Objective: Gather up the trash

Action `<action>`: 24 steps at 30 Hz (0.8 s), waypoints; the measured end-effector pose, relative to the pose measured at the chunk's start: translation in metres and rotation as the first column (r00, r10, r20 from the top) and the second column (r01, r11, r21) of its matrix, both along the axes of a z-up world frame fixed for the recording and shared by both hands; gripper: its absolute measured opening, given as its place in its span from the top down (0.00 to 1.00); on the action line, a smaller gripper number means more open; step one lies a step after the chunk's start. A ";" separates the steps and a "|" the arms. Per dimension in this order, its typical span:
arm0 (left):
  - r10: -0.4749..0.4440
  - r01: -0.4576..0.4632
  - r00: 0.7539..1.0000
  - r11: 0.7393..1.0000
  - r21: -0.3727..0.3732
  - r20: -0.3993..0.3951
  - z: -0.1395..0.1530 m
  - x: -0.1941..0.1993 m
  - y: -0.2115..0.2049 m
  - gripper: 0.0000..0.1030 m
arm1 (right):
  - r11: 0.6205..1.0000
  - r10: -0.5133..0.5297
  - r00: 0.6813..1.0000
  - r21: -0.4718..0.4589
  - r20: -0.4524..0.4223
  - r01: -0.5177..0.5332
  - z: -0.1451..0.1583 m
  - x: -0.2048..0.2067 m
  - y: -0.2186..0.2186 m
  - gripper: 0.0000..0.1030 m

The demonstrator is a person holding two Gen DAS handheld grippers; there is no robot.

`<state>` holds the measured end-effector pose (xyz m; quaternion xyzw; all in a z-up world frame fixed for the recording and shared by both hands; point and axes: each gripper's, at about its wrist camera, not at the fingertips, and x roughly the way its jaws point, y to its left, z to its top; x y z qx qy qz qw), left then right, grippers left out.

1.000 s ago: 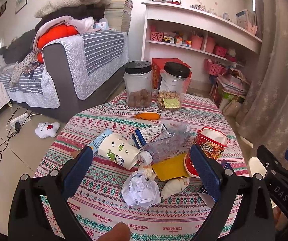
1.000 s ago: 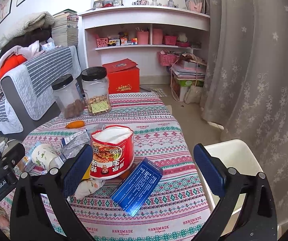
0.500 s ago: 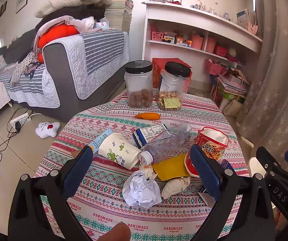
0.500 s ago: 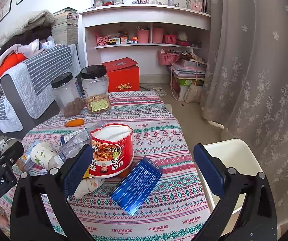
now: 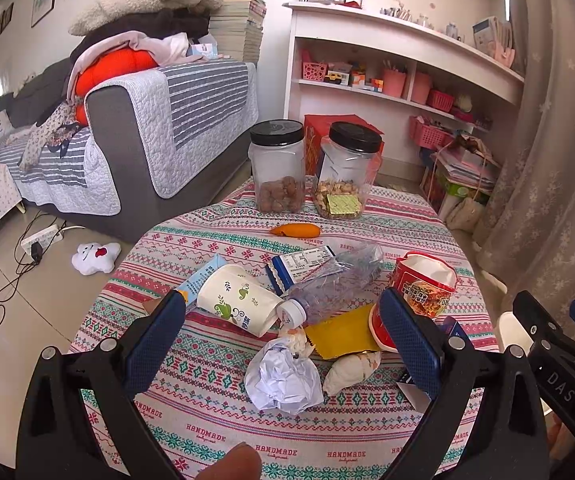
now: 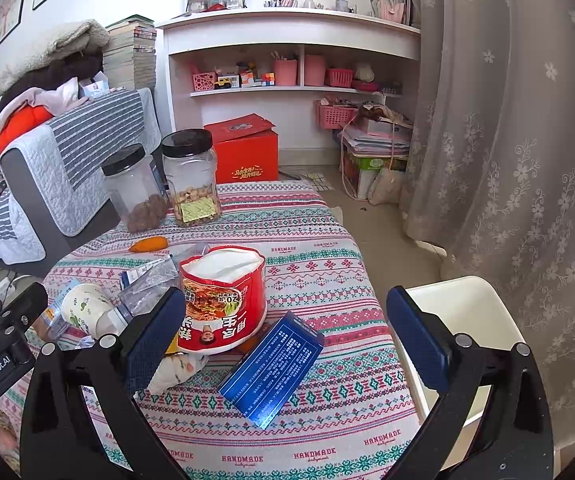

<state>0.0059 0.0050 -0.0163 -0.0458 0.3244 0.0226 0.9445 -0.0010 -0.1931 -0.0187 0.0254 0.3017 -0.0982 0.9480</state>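
Note:
Trash lies on the patterned round table (image 5: pixel 215 420): a crumpled paper ball (image 5: pixel 283 378), a tipped paper cup (image 5: pixel 239 298), a crushed plastic bottle (image 5: pixel 331 282), a yellow wrapper (image 5: pixel 341 332) and a red noodle cup (image 6: pixel 223 300). A blue box (image 6: pixel 273 368) lies flat near the table's right side. My left gripper (image 5: pixel 283 344) hovers open above the paper ball. My right gripper (image 6: pixel 287 344) is open over the blue box, its left finger beside the noodle cup. A white bin (image 6: pixel 463 320) stands off the table's right edge.
Two black-lidded jars (image 5: pixel 279 168) (image 5: pixel 347 172) and an orange carrot-like piece (image 5: pixel 295 231) sit at the table's far side. A grey sofa (image 5: pixel 135 140), white shelves (image 6: pixel 287 60), a red box (image 6: pixel 243 152) and a curtain (image 6: pixel 507 140) surround the table.
Both grippers have stayed open and nearly still; the right wrist view has drifted slightly closer to the table. Nothing was picked up.

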 end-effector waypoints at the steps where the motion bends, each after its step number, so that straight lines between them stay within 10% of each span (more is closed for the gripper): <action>1: 0.001 -0.001 1.000 1.000 0.000 0.000 0.000 0.000 0.001 0.08 | 1.000 0.001 1.000 0.000 -0.003 -0.001 -0.001 0.000 0.000 0.07; 10: 0.036 -0.036 0.999 0.999 0.008 0.000 0.016 0.009 0.022 0.08 | 1.000 0.015 0.995 -0.016 -0.100 -0.017 -0.008 0.008 0.000 0.06; 20: 0.134 -0.127 0.982 0.990 -0.055 0.134 0.099 0.031 0.068 0.06 | 1.000 0.012 0.988 0.026 -0.153 -0.008 -0.006 0.010 -0.012 0.06; 24: 0.038 -0.041 0.999 0.984 -0.174 -0.022 0.076 0.063 0.088 0.06 | 0.997 0.004 0.985 0.076 -0.170 0.009 -0.008 0.013 -0.020 0.06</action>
